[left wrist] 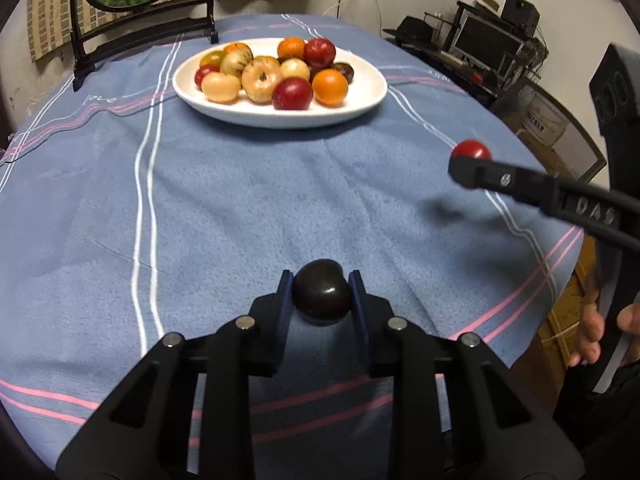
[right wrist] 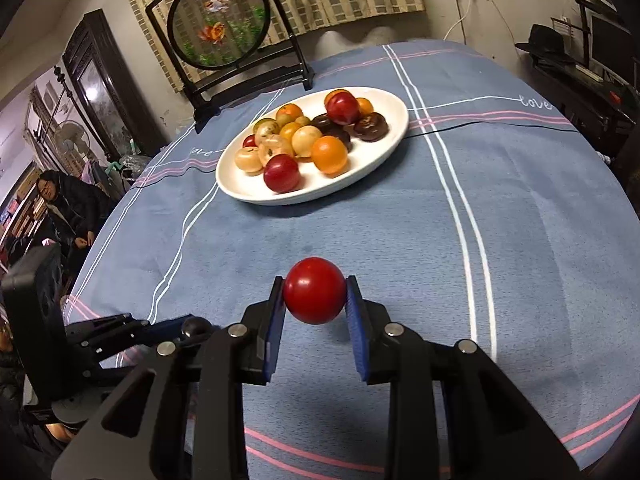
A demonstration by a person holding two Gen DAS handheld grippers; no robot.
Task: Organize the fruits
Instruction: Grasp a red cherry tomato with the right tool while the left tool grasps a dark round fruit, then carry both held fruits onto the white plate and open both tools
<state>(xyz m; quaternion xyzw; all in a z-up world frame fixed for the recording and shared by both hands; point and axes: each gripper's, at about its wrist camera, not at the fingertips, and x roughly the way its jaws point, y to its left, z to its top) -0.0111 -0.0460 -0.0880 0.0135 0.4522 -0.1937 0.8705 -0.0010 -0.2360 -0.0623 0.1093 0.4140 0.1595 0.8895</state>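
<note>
Left wrist view: the left gripper (left wrist: 322,294) clamps one dark purple round plum (left wrist: 322,292) low over the blue striped tablecloth (left wrist: 240,208). The right gripper (right wrist: 315,296) pinches one glossy red tomato (right wrist: 315,290). One white oval plate (left wrist: 360,104) piled with fruit sits far; bare cloth lies between.

1. The left gripper (left wrist: 322,290) points steeply downward, its blue pads clamped on a dark fruit (left wrist: 322,292).
2. The right gripper (right wrist: 315,292) tilts downward, pads pressed against a red fruit (right wrist: 315,290).
3. A hand (left wrist: 590,328) grips the right gripper's handle.
</note>
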